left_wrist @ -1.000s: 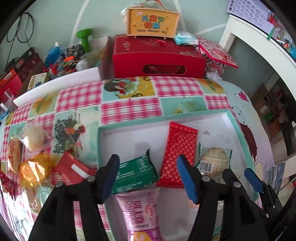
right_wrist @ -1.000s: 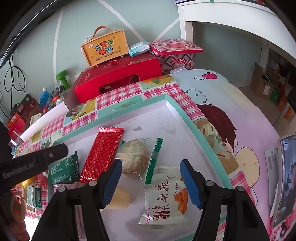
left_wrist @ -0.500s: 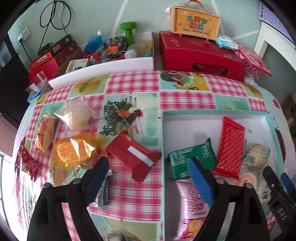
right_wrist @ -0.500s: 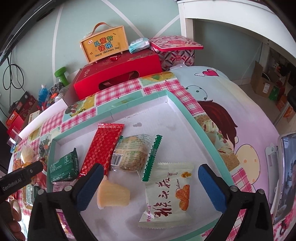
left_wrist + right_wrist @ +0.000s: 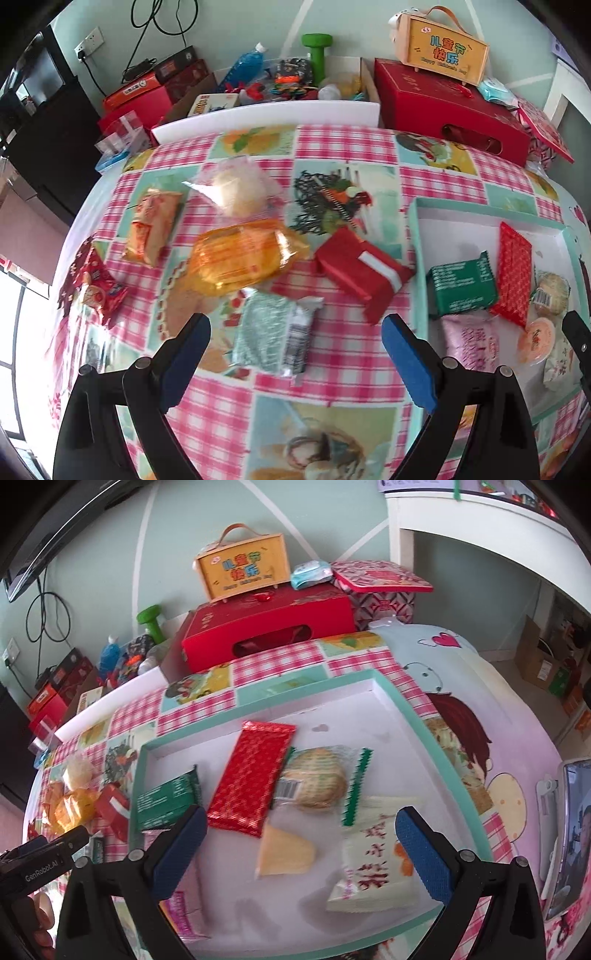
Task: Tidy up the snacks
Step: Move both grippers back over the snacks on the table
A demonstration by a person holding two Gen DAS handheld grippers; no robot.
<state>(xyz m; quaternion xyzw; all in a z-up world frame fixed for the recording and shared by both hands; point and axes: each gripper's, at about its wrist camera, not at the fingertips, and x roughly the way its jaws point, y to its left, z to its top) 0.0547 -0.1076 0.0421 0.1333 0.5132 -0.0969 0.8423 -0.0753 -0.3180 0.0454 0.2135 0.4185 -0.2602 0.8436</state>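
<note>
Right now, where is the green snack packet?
In the left wrist view, the green snack packet lies at the tray's left wall, beside the red patterned wrapper, above the pink packet.

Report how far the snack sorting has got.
Partly done. Six snacks lie in the teal tray, among them the red foil bar and green packet. Both grippers, left and right, are open and empty. Six remain on the tablecloth, nearest the silver-green packet.
</note>
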